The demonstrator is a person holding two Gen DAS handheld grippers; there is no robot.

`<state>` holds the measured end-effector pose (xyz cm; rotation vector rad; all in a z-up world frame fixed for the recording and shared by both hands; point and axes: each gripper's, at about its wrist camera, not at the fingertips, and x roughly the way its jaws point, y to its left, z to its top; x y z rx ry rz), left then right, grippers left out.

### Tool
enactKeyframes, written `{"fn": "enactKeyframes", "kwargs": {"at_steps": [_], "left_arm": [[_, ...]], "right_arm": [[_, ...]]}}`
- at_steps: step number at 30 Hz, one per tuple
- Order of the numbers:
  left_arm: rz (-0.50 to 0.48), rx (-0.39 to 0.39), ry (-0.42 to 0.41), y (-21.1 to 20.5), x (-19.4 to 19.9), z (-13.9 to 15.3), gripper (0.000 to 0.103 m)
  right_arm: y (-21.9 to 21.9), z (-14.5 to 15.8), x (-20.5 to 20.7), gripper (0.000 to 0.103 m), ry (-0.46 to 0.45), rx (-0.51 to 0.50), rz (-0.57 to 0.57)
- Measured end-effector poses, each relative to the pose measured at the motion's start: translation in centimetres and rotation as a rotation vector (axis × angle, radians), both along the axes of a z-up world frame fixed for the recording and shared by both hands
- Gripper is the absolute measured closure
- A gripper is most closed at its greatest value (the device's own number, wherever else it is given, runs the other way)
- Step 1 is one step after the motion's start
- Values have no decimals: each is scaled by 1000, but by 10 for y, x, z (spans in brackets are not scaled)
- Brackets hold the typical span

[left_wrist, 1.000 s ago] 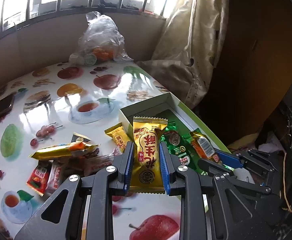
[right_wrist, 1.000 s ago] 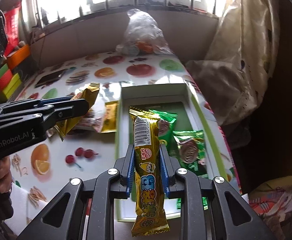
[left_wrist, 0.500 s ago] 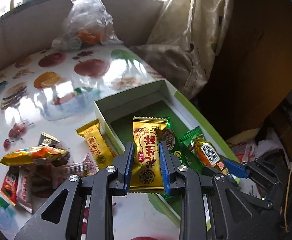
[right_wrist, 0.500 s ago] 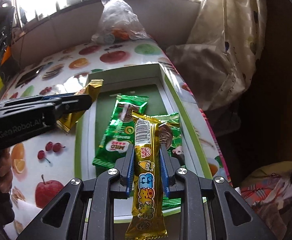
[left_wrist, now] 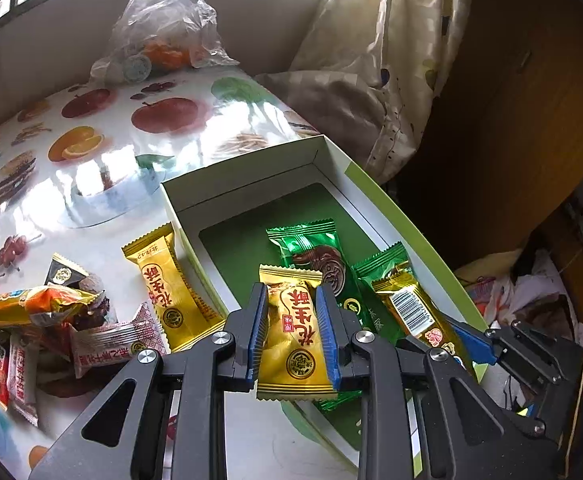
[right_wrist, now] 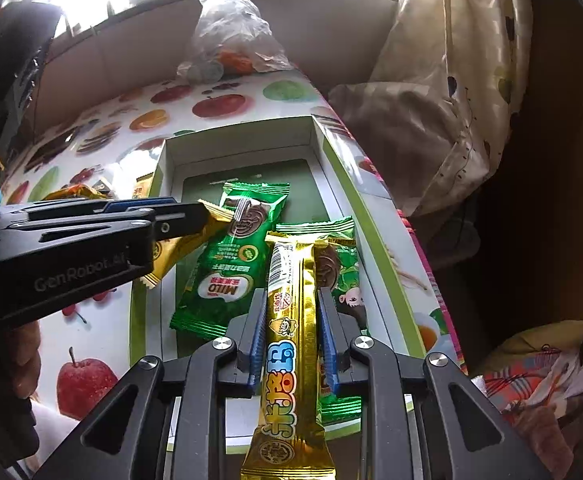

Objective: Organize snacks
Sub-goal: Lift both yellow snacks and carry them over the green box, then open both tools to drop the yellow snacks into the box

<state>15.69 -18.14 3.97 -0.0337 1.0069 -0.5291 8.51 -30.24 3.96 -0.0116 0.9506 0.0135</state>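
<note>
My left gripper (left_wrist: 293, 312) is shut on a gold peanut-candy packet (left_wrist: 293, 340) and holds it over the near end of the open white-and-green box (left_wrist: 251, 176). My right gripper (right_wrist: 291, 316) is shut on a long gold snack bar (right_wrist: 289, 344) above the same box (right_wrist: 235, 136). Two green Milo packets (right_wrist: 231, 256) lie inside the box. In the left wrist view the right gripper (left_wrist: 463, 340) with its bar shows at the box's right side. In the right wrist view the left gripper (right_wrist: 179, 220) reaches in from the left.
Loose snacks lie on the fruit-print tablecloth left of the box: a gold packet (left_wrist: 167, 292), a pink-white bar (left_wrist: 111, 344), an orange-gold packet (left_wrist: 31, 304). A clear plastic bag (left_wrist: 163, 36) sits at the far wall. A curtain (left_wrist: 375, 60) hangs at the table's right edge.
Both grippers have moved forward and to the right with their snacks, from the table side of the box to over its inside. The box now fills more of both views.
</note>
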Motion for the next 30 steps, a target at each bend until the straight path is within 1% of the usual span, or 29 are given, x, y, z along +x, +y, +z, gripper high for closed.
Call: {"fn": "enactKeyframes", "kwargs": {"at_steps": [4, 7, 9, 15, 18, 19, 20, 23, 25, 29, 30], "left_arm": [[-3, 1, -1, -1, 1, 0, 77], [-3, -2, 1, -1, 1, 0, 77], [-5, 1, -2, -1, 0, 1, 77], [-3, 3, -3, -1, -2, 1, 77], [-6, 1, -8, 0, -4, 4, 73], [-6, 1, -11, 0, -5, 5, 69], [-7, -1, -15, 1, -6, 6, 68], [-5, -3, -20, 2, -8, 8, 67], [3, 7, -33, 3, -10, 11, 67], [8, 1, -54, 7, -14, 17, 67], [15, 12, -69, 8, -17, 20, 67]], "right_arm": [[0, -1, 0, 78, -1, 1, -4], [0, -1, 1, 73, -6, -5, -12], [0, 0, 1, 66, -11, -11, -18], [-1, 2, -1, 53, -25, -9, -30], [-1, 3, -3, 51, -32, -13, -33], [-1, 4, -3, 50, -31, -16, -36], [-1, 4, -4, 48, -32, -17, -38], [-2, 5, -5, 46, -34, -17, -42], [-2, 6, -6, 46, -40, -21, -45], [-2, 9, -9, 46, -49, -20, -51], [-2, 10, -10, 46, -51, -20, -52]]}}
